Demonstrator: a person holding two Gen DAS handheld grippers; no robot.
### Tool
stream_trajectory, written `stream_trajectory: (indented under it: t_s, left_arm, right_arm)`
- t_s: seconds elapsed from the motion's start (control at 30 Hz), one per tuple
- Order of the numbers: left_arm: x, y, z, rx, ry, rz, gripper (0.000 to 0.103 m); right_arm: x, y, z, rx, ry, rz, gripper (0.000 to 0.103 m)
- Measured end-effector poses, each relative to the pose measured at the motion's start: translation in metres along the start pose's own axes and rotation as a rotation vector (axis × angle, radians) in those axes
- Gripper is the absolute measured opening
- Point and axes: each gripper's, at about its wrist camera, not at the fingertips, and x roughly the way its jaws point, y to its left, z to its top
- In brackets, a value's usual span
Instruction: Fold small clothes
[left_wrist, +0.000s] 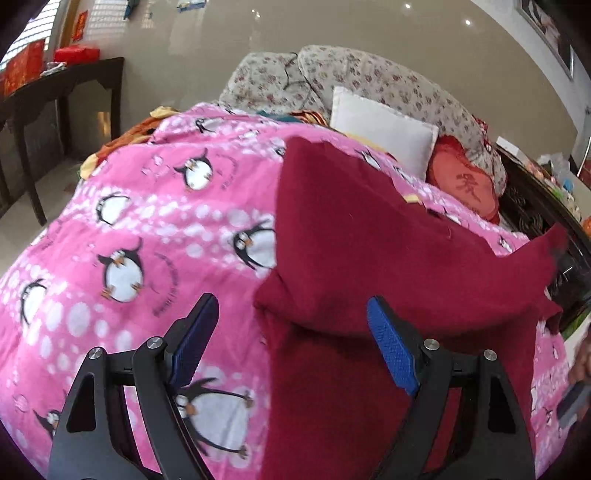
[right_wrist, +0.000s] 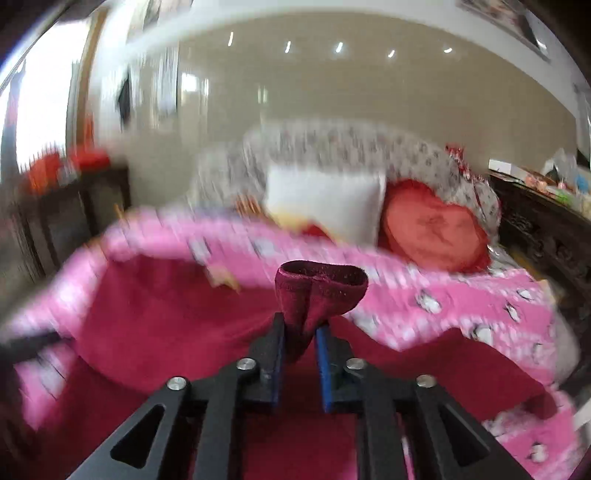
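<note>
A dark red garment (left_wrist: 369, 251) lies on a pink penguin-print blanket (left_wrist: 147, 229), one part lifted and folded over toward the right. My left gripper (left_wrist: 291, 328) is open and empty, hovering just above the garment's near left edge. My right gripper (right_wrist: 300, 332) is shut on a bunched end of the dark red garment (right_wrist: 317, 291) and holds it up above the blanket (right_wrist: 480, 295). The right wrist view is blurred by motion. The right gripper's black body shows at the garment's far right corner in the left wrist view (left_wrist: 569, 273).
A white pillow (left_wrist: 384, 129), a red heart cushion (left_wrist: 461, 181) and a floral quilt (left_wrist: 351, 77) lie at the head of the bed. A dark wooden table (left_wrist: 55, 96) stands left. A dark carved cabinet (right_wrist: 546, 229) with clutter stands right.
</note>
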Motion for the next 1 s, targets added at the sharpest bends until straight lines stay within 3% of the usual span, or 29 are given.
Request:
stream_trajectory:
  t_s: [0.07,0.1,0.13,0.17,0.23,0.3,0.4,0.5,0.63,0.67,0.73,0.77,0.8,0.83,1.0]
  left_arm:
    - [0.003,-0.004,-0.003,0.016,0.008,0.003,0.083]
    - [0.003,-0.006,-0.004,0.029,0.008,0.003,0.083]
    - [0.002,-0.008,-0.004,0.044,0.003,0.005,0.083]
    - [0.002,-0.008,-0.005,0.051,-0.002,0.009,0.083]
    - [0.005,-0.007,-0.005,0.055,-0.006,0.025,0.083]
    - [0.012,-0.002,-0.007,0.032,0.014,0.015,0.083]
    - [0.019,0.004,-0.011,0.009,0.032,0.016,0.083]
    - [0.021,0.012,-0.012,-0.017,0.043,-0.009,0.083]
    - [0.016,0.022,-0.012,-0.039,0.02,-0.032,0.083]
    - [0.015,0.026,-0.012,-0.055,0.016,-0.045,0.083]
    - [0.014,0.032,-0.011,-0.084,0.014,-0.069,0.083]
    - [0.014,0.034,-0.011,-0.093,0.014,-0.077,0.083]
    - [0.014,0.036,-0.011,-0.103,0.012,-0.086,0.083]
    - [0.013,0.038,-0.01,-0.107,0.01,-0.092,0.083]
    - [0.007,0.039,-0.009,-0.117,-0.017,-0.098,0.083]
  right_arm:
    - [0.034,-0.016,-0.019,0.038,0.196,-0.026,0.038]
    - [0.036,-0.03,-0.027,0.093,0.222,-0.001,0.042]
    - [0.028,-0.045,-0.031,0.164,0.189,0.031,0.045]
    - [0.015,-0.058,-0.033,0.219,0.161,-0.001,0.052]
    - [-0.004,-0.069,-0.031,0.248,0.121,-0.065,0.052]
    - [-0.019,-0.066,-0.022,0.238,0.071,-0.072,0.052]
    - [-0.021,-0.036,0.003,0.147,0.038,0.084,0.052]
    - [0.009,0.022,0.022,-0.011,0.041,0.237,0.052]
    - [0.064,0.079,0.023,-0.189,0.127,0.296,0.052]
    - [0.075,0.088,0.021,-0.223,0.138,0.297,0.05]
    - [0.095,0.101,0.018,-0.28,0.157,0.272,0.034]
    - [0.101,0.102,0.015,-0.296,0.17,0.273,0.014]
    - [0.103,0.103,0.013,-0.3,0.175,0.288,0.009]
    - [0.097,0.104,0.012,-0.318,0.161,0.291,0.005]
    - [0.09,0.112,0.031,-0.349,0.088,0.259,0.003]
